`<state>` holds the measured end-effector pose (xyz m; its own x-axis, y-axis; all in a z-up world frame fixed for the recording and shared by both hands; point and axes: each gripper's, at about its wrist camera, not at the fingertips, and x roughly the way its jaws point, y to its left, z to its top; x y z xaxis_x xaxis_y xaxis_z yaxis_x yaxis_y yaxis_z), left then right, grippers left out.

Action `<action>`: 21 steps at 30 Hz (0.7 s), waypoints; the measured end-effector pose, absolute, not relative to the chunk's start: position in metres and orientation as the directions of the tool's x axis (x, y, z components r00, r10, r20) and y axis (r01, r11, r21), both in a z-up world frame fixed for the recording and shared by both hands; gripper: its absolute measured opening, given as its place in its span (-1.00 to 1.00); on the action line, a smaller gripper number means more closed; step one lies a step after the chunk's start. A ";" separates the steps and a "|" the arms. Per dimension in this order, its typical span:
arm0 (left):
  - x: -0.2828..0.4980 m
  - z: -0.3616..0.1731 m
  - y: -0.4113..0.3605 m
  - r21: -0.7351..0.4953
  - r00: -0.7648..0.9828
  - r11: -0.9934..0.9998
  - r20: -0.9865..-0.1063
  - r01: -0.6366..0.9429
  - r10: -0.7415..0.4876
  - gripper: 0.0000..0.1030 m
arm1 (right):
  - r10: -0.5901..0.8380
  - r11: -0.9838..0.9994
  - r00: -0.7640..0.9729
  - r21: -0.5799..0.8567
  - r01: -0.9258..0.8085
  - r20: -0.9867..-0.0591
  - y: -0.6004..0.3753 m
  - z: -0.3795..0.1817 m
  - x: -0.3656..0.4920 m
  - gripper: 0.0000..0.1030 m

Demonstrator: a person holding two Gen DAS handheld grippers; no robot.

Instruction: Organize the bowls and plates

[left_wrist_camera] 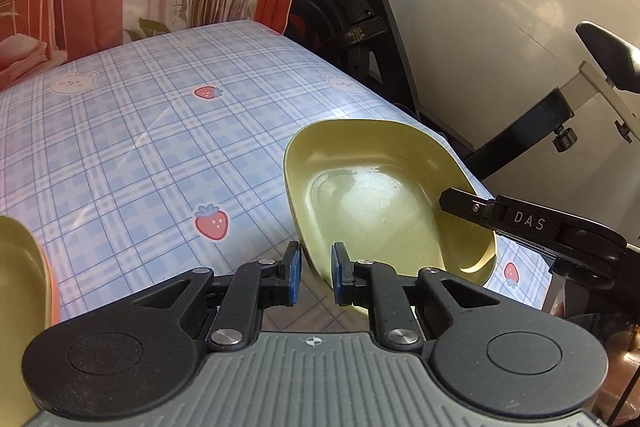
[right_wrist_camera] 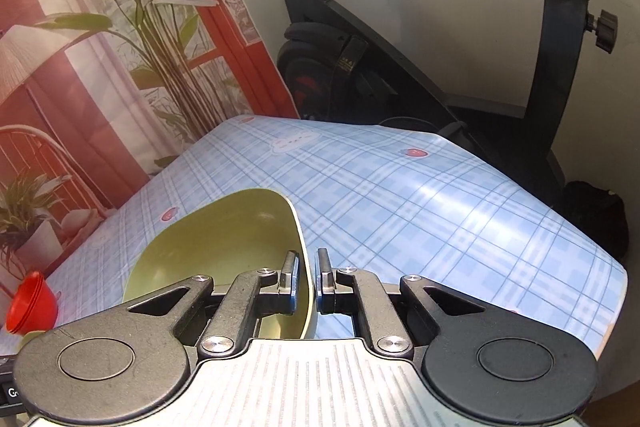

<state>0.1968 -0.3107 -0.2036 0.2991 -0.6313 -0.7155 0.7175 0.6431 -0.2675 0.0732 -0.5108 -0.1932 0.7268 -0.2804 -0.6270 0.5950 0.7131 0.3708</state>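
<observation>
Green bowl [left_wrist_camera: 384,195]: held tilted above the near right part of the table [left_wrist_camera: 140,131], gripped at two points on its rim. Left gripper [left_wrist_camera: 316,277]: clamped on the near rim, blue pads [left_wrist_camera: 295,267] on either side of the wall. Right gripper [right_wrist_camera: 308,279]: closed tight on the rim's right side; seen from the left wrist reaching in from the right. Red bowls [right_wrist_camera: 30,303]: stacked, at the table's left edge. Second green dish [left_wrist_camera: 22,287]: partly seen at far left. Exercise bike [left_wrist_camera: 360,27]: behind the table.
</observation>
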 end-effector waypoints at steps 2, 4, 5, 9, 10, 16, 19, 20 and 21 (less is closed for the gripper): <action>0.204 -0.194 -0.293 -0.263 0.315 0.652 -0.710 0.712 -0.630 -0.68 | -0.247 0.739 0.747 0.378 0.557 -0.617 -0.498 -0.182 0.084 -0.87; 0.211 -0.181 -0.274 -0.256 0.339 0.667 -0.703 0.699 -0.625 -0.68 | -0.207 0.756 0.766 0.397 0.520 -0.608 -0.484 -0.171 0.094 -0.86; 0.215 -0.174 -0.264 -0.253 0.355 0.678 -0.699 0.690 -0.621 -0.68 | -0.187 0.764 0.775 0.406 0.501 -0.603 -0.476 -0.166 0.100 -0.87; 0.231 -0.145 -0.225 -0.233 0.430 0.718 -0.666 0.656 -0.609 -0.68 | -0.134 0.804 0.804 0.411 0.430 -0.579 -0.440 -0.142 0.124 -0.85; 0.234 -0.137 -0.217 -0.214 0.453 0.727 -0.658 0.653 -0.601 -0.68 | -0.122 0.816 0.812 0.408 0.409 -0.570 -0.429 -0.134 0.130 -0.84; 0.248 -0.094 -0.180 -0.162 0.550 0.768 -0.608 0.620 -0.572 -0.68 | -0.074 0.874 0.849 0.377 0.308 -0.523 -0.379 -0.093 0.159 -0.81; 0.250 -0.073 -0.156 -0.144 0.587 0.782 -0.582 0.607 -0.563 -0.67 | -0.051 0.892 0.860 0.364 0.268 -0.507 -0.359 -0.075 0.173 -0.81; 0.250 -0.068 -0.149 -0.142 0.595 0.785 -0.576 0.603 -0.561 -0.68 | -0.043 0.896 0.863 0.363 0.256 -0.503 -0.353 -0.071 0.177 -0.81; 0.250 -0.063 -0.143 -0.139 0.603 0.789 -0.570 0.598 -0.558 -0.68 | -0.032 0.899 0.866 0.364 0.243 -0.500 -0.346 -0.068 0.182 -0.81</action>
